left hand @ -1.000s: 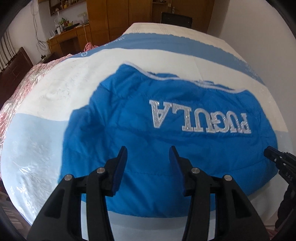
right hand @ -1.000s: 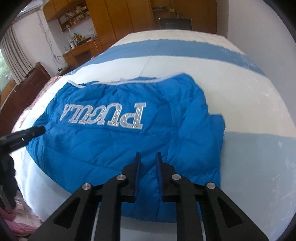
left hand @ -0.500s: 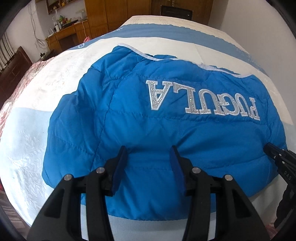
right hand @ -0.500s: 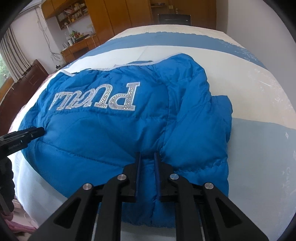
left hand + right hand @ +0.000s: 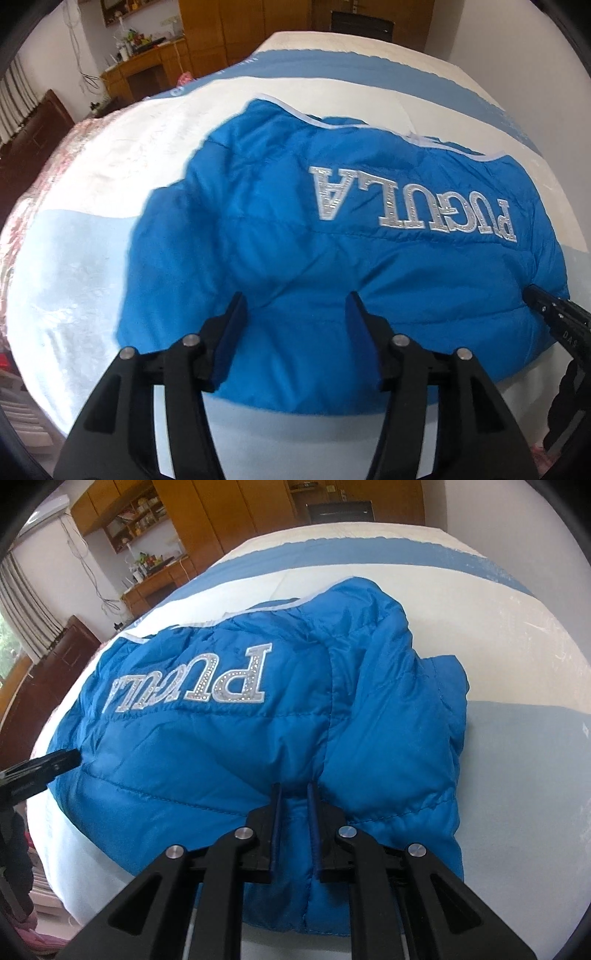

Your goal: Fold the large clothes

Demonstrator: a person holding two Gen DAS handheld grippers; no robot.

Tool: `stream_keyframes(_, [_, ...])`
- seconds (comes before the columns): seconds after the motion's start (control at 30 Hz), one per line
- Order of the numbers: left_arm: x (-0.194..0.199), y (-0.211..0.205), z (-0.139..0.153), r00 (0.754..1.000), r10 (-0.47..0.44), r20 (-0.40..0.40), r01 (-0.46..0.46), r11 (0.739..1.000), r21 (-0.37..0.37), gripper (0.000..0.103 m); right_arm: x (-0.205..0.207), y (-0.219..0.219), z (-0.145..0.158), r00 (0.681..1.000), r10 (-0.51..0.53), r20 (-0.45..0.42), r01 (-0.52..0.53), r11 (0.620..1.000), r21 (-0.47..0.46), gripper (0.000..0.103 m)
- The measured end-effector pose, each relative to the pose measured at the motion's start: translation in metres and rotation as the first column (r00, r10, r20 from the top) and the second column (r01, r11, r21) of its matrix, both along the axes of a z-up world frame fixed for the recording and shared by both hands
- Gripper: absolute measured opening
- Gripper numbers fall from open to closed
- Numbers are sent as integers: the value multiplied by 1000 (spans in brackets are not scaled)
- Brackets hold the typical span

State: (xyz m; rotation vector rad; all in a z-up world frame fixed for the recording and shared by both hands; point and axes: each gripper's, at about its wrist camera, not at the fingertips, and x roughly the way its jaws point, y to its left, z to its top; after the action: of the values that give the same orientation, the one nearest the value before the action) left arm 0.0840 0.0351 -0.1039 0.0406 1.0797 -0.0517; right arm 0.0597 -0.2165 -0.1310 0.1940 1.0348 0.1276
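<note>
A blue padded jacket [image 5: 332,266] with silver letters lies back side up on the bed; it also shows in the right wrist view [image 5: 229,746]. My left gripper [image 5: 295,306] is open and empty, hovering over the jacket's near edge. My right gripper [image 5: 294,794] has its jaws nearly closed, pinching a fold of the jacket's fabric near the seam by the right sleeve [image 5: 417,738]. The right gripper's tip shows at the right edge of the left wrist view [image 5: 554,314]. The left gripper's tip shows at the left edge of the right wrist view [image 5: 48,768].
The bed [image 5: 92,240] has a white and blue striped cover. A pink quilt [image 5: 33,192] lies at its left side. A wooden desk [image 5: 147,70] and wardrobes [image 5: 229,513] stand at the back. A white wall [image 5: 517,513] runs along the right.
My right gripper has moved onto the jacket and closed on a fold of it, bunching the right side. My left gripper has stayed open above the near edge.
</note>
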Motion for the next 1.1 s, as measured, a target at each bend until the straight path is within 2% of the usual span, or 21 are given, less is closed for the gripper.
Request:
stream_keyframes(0.17, [-11, 17, 12, 999, 44, 12, -45, 998, 36, 63, 0, 3, 2, 1000, 8, -7, -8, 1000, -20, 12])
stream_keyframes(0.3, [-17, 40, 13, 996, 86, -3, -86, 996, 30, 66, 1, 3, 2, 1000, 12, -15, -12, 1000, -20, 12])
stream_keyframes(0.47, [-21, 70, 2, 985, 166, -55, -169, 984, -57, 68, 2, 4, 2, 1000, 19, -17, -19, 999, -29, 12])
stream_keyframes(0.77, [-17, 86, -9, 977, 197, -82, -210, 956, -203, 72, 2, 5, 3, 1000, 21, -18, -22, 999, -33, 12])
stream_keyframes(0.9, [-14, 98, -12, 971, 220, -97, -239, 924, -297, 74, 1, 5, 3, 1000, 23, -17, -24, 999, -31, 12])
stream_keyframes(1.07, [-24, 121, -13, 964, 246, -99, -263, 845, -465, 74, 1, 4, 3, 1000, 23, -18, -24, 999, -22, 12])
stream_keyframes(1.1, [-27, 129, -14, 961, 256, -102, -272, 816, -511, 74, 1, 3, 2, 1000, 24, -19, -24, 999, -21, 12])
